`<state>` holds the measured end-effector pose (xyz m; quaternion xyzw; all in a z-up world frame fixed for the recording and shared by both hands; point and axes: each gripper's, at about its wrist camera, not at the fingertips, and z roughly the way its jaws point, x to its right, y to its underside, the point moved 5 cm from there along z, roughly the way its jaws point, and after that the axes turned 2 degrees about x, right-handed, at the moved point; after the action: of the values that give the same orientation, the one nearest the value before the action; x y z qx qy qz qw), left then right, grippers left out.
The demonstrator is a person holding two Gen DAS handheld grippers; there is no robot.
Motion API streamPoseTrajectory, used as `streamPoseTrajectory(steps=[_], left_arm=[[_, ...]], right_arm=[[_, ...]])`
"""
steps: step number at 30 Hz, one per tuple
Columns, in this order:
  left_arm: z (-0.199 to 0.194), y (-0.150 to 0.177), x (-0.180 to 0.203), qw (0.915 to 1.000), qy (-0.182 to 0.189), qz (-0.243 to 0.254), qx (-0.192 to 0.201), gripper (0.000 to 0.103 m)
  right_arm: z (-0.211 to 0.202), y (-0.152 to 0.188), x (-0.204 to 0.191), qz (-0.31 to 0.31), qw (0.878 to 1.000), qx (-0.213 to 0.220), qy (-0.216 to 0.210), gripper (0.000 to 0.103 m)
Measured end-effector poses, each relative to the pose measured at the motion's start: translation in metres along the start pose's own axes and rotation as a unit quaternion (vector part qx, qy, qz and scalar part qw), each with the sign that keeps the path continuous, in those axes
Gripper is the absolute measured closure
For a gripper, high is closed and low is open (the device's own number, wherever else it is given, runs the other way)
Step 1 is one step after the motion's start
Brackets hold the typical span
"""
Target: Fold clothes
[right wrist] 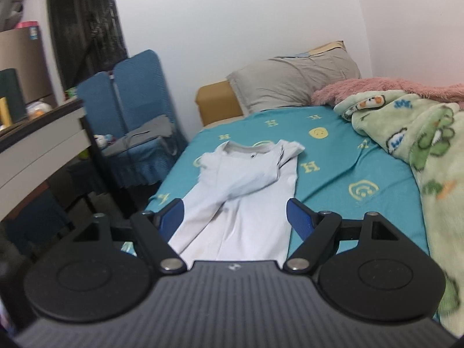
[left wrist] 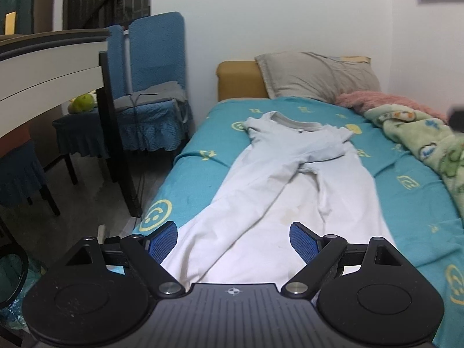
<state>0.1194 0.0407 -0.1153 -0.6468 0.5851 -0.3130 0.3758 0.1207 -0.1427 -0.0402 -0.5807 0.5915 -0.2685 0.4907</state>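
White shirt (left wrist: 278, 191) lies flat on the teal bedsheet (left wrist: 406, 203), both sides folded inward; its near hem is hidden behind both tools. Left gripper (left wrist: 233, 239) and right gripper (right wrist: 235, 217) spread wide, empty, above the shirt.

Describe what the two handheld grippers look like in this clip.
Both look alike. The left gripper and the right gripper each have a ribbed grey-black body with a small round emblem, two black disc-shaped housings, black link arms on silver pivot pins, and blue textured finger pads. No cables, hands or sleeves show.
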Motion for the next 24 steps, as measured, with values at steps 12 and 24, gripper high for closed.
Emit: streamPoseTrajectory(steps=[12, 24], left_arm=[[0.001, -0.037, -0.109, 0.9905, 0.087, -0.031, -0.102, 0.015], [0.062, 0.069, -0.240, 0.9292, 0.164, -0.219, -0.249, 0.044]], right_arm=[[0.000, 0.024, 0.020, 0.071, 0.996, -0.040, -0.023, 0.024], [0.030, 0.039, 0.022, 0.101, 0.991, -0.087, -0.022, 0.024]])
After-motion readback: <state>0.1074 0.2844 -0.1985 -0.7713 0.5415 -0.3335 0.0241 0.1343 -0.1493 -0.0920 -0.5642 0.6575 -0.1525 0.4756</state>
